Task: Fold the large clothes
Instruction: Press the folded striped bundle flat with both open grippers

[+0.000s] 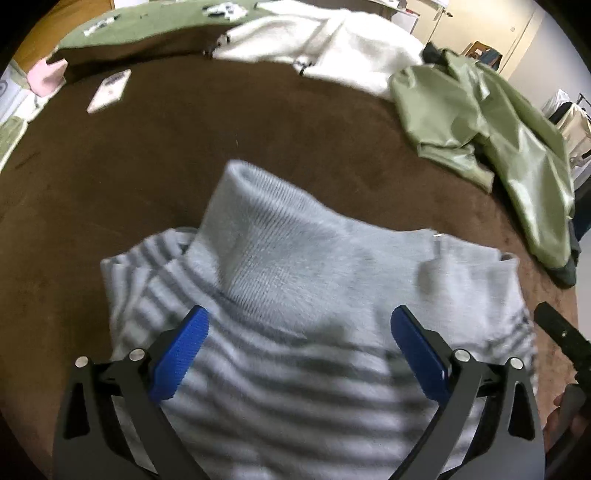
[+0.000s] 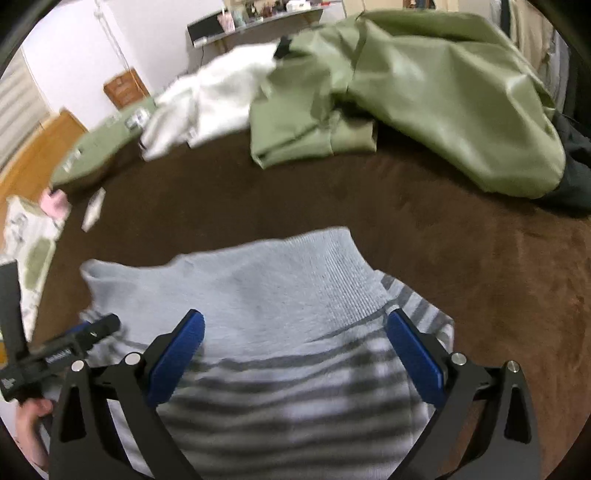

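A light grey sweater with dark grey stripes [image 1: 295, 302] lies folded on the brown bed cover [image 1: 147, 166], its ribbed plain part pointing away from me. It also shows in the right wrist view [image 2: 288, 317]. My left gripper [image 1: 299, 332] is open and empty, hovering over the sweater's near part. My right gripper [image 2: 295, 332] is open and empty over the same sweater, to the right of the left one. The left gripper's body [image 2: 59, 354] shows at the left edge of the right wrist view.
An olive green jacket [image 1: 491, 122] lies crumpled at the far right of the bed, also seen in the right wrist view [image 2: 424, 88]. A white garment [image 1: 325, 44] lies at the back. A green pillow [image 1: 147, 26], a pink item [image 1: 46, 75] and a small white card [image 1: 109, 90] sit far left.
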